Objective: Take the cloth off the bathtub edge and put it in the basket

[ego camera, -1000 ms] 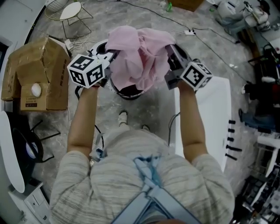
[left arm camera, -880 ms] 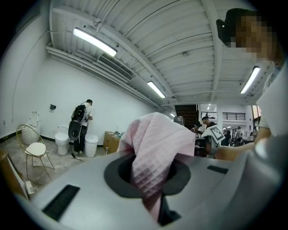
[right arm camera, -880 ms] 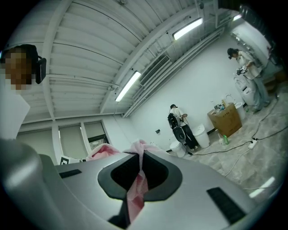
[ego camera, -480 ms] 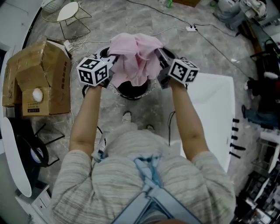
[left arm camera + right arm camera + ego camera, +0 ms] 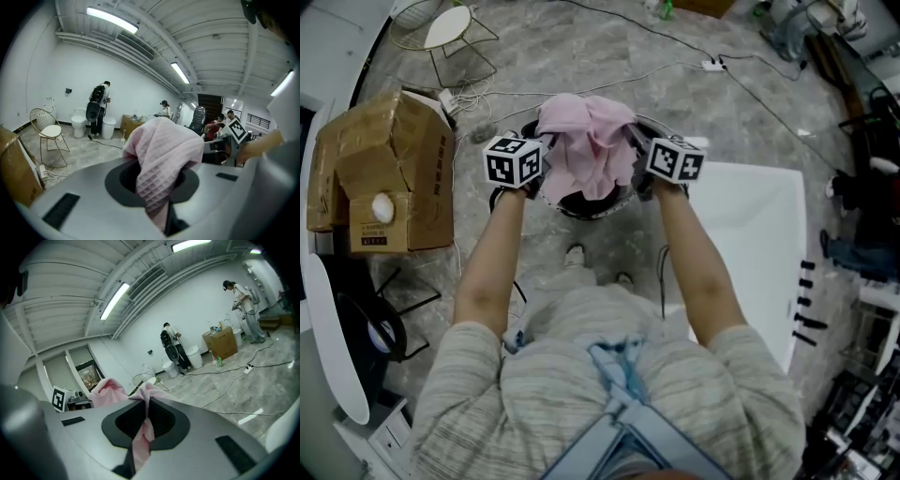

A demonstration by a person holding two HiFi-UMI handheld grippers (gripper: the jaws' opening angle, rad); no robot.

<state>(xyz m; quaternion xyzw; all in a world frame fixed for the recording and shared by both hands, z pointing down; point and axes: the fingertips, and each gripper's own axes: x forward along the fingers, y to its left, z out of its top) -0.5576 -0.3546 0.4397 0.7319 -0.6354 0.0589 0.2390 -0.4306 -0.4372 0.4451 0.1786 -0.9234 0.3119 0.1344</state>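
Observation:
A pink waffle-weave cloth (image 5: pixel 586 141) hangs bunched between both grippers, right over the round dark basket (image 5: pixel 621 198) on the floor. My left gripper (image 5: pixel 539 161) is shut on the cloth's left side; in the left gripper view the pink cloth (image 5: pixel 159 159) is pinched between the jaws and bulges up over them. My right gripper (image 5: pixel 636 155) is shut on the right side, a strip of the cloth (image 5: pixel 143 437) clamped in its jaws. The white bathtub (image 5: pixel 750 244) lies to the right, its edge bare.
An open cardboard box (image 5: pixel 380 173) stands to the left of the basket. A wire chair (image 5: pixel 450 33) sits at the far left. Cables (image 5: pixel 675 56) run across the marble floor beyond. People stand at the far wall in both gripper views.
Both grippers have come closer together and lower with the cloth, which now hangs more bunched and deeper over the basket's mouth.

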